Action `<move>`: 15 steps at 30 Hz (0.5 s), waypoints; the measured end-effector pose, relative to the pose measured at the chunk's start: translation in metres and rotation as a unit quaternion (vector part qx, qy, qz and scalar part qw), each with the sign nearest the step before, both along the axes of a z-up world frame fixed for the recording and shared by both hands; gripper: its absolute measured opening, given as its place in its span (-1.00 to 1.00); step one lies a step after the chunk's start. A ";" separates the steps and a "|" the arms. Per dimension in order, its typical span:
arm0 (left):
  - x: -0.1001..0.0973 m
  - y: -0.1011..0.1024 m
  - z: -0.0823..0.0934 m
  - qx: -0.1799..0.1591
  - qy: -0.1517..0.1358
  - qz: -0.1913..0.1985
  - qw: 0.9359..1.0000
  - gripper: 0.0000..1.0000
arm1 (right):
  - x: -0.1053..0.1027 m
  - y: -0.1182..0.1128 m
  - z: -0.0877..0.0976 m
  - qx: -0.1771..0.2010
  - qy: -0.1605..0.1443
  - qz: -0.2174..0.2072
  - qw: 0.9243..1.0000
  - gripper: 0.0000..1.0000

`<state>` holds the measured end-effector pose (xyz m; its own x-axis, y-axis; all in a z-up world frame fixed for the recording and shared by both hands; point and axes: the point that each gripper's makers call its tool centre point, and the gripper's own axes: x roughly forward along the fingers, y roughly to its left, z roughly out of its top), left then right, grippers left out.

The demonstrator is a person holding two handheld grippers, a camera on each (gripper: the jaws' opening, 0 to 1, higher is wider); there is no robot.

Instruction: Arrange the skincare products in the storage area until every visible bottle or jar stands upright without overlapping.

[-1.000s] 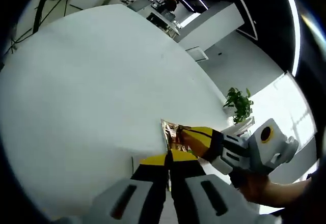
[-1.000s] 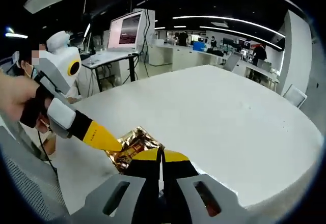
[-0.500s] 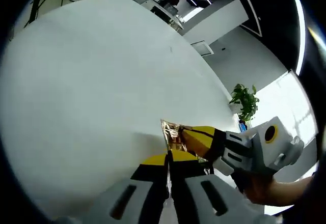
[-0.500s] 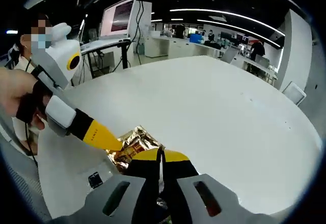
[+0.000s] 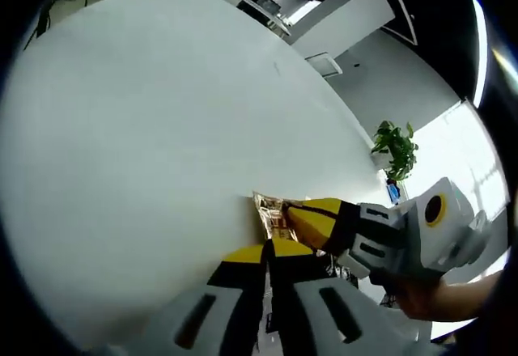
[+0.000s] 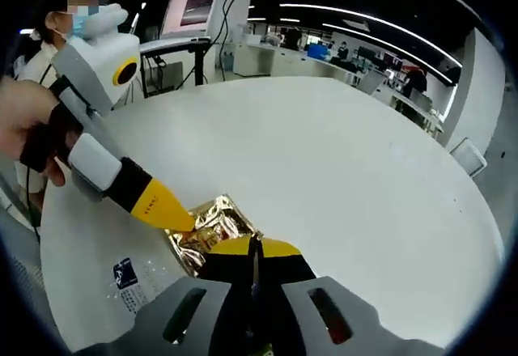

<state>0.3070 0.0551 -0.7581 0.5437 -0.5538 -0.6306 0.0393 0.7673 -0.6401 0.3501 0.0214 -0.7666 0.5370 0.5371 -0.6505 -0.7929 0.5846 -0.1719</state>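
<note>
Between both jaws, gold sachet, pinched

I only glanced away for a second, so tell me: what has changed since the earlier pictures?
Both hands have lifted and tilted, so both views shifted: a small clear packet with a dark label has come into the right gripper view on the white table. Unchanged: the left tongs and right tongs stay shut on the gold foil sachet, held between them.
</note>
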 end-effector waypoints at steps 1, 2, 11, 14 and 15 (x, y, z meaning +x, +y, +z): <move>0.000 0.000 0.000 0.005 -0.002 -0.003 1.000 -1.00 | 0.000 0.000 0.001 0.001 -0.002 0.000 1.000 -0.97; 0.002 0.002 -0.003 0.010 -0.006 -0.006 1.000 -1.00 | 0.001 0.001 0.001 0.000 -0.003 0.000 1.000 -0.97; 0.006 0.017 -0.008 0.119 -0.057 -0.077 0.988 -0.91 | 0.002 0.003 0.001 -0.009 -0.014 0.005 1.000 -0.98; 0.004 0.018 -0.002 0.136 -0.068 -0.090 0.984 -0.80 | 0.003 0.003 0.000 -0.008 -0.013 0.007 1.000 -0.98; 0.005 0.020 -0.001 0.143 -0.075 -0.093 0.982 -0.78 | 0.003 0.003 0.000 -0.008 -0.013 0.007 1.000 -0.98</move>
<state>0.3118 0.0755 -0.7587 0.5477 -0.4643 -0.6960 0.2735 0.8855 -0.3756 0.3528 0.0245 -0.7670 0.5461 0.5347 -0.6449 -0.7963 0.5705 -0.2012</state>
